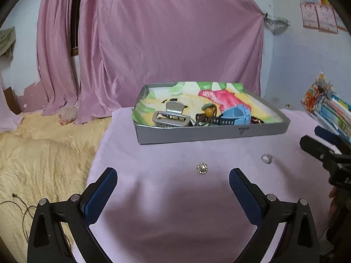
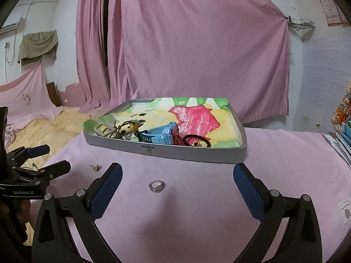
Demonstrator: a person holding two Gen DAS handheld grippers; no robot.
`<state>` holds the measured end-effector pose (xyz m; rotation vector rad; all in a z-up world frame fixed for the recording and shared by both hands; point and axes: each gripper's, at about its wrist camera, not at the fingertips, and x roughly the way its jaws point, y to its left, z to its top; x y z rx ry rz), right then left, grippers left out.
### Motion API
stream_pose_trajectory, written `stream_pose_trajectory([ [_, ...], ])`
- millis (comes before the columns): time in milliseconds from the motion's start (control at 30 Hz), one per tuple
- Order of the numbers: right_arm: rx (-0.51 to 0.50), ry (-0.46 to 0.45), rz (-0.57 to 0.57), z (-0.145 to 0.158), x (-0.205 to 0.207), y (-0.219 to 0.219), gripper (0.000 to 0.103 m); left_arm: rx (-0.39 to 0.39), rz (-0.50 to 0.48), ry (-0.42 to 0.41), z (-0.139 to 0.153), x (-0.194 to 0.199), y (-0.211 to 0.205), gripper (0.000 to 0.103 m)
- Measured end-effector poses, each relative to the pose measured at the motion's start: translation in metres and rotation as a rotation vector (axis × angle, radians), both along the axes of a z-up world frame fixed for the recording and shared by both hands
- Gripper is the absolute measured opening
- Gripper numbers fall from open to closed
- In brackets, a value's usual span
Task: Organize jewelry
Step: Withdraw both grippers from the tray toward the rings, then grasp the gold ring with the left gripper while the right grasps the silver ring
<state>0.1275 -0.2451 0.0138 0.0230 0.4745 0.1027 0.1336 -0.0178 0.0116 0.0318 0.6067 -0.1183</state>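
A shallow grey tray, lined with a colourful drawing, sits on the pink cloth. It holds a silver hair claw, a yellow-bead cord, a blue watch and a black hair tie. In front of the tray lie a small sparkly earring and a clear ring. My left gripper is open just short of the earring. My right gripper is open, with the ring lying between its fingers.
The pink cloth covers the table. A yellow blanket lies to the left on a lower surface. A stack of colourful books stands at the right edge. Pink curtains hang behind.
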Motion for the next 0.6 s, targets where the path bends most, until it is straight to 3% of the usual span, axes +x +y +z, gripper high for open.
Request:
stream_pose_trajectory([
  [467,0.004,0.223,0.076,-0.019,0.034,-0.001,0.098,0.047,-0.027,0.102,-0.010,0.022,-0.005,0.102],
  [600,-0.007,0.265,0.099,-0.023,0.040,0.001,0.076,0.049,-0.050,0.122,-0.012,0.027,-0.008,0.102],
])
